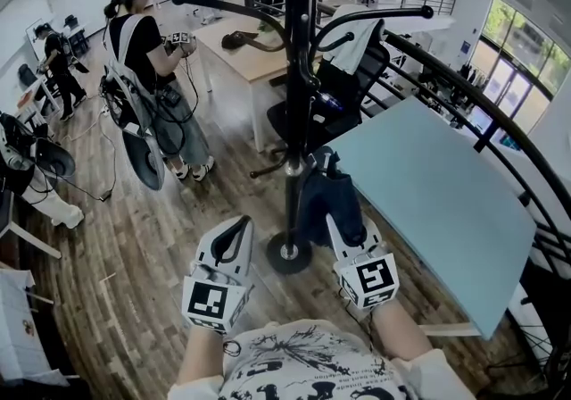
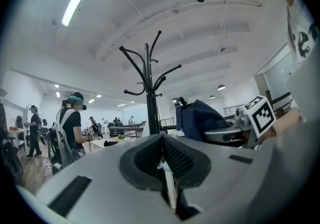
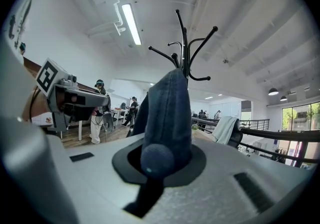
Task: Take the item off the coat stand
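The black coat stand (image 1: 295, 77) rises from a round base (image 1: 289, 255) on the wood floor, and its hooks at the top are bare. A dark blue cloth item (image 1: 314, 200) sits low beside the pole, right of it. My right gripper (image 1: 337, 215) is shut on it; in the right gripper view the blue cloth (image 3: 170, 113) fills the jaws and stands up in front of the stand (image 3: 185, 53). Left of the base, my left gripper (image 1: 239, 227) is shut and empty. In the left gripper view the stand (image 2: 149, 98) is ahead and the blue item (image 2: 197, 118) to the right.
A pale blue tabletop (image 1: 428, 202) lies close on the right, with a black railing (image 1: 500, 121) beyond it. Behind the stand are a black office chair (image 1: 330, 104) and a wooden desk (image 1: 241, 45). A person with grippers (image 1: 143, 59) stands at the left.
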Available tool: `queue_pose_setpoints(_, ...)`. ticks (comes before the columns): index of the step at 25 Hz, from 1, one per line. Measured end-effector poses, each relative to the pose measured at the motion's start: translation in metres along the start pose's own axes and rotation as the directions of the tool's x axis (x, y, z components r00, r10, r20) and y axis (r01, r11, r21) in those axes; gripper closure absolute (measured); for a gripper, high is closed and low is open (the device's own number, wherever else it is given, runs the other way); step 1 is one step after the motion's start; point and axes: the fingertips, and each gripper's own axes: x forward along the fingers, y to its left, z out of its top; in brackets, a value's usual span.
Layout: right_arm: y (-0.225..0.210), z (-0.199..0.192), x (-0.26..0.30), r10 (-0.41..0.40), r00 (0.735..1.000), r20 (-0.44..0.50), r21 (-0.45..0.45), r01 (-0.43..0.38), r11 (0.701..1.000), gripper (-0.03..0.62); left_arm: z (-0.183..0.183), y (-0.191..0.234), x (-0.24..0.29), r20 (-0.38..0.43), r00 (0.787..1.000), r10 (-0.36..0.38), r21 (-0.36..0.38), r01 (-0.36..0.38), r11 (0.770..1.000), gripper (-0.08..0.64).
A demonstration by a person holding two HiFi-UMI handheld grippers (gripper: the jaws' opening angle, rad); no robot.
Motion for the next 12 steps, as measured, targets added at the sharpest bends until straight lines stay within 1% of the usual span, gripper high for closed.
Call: queue_pose_setpoints(12,0.0031,-0.0004,-0.0021,-0.005,1.000,0.005,0.015,0.005,1.000,0.582,0.0004,-0.0013,0.0020,0.001,1.000,-0.003,-0.009,0.003,1.000,0.555)
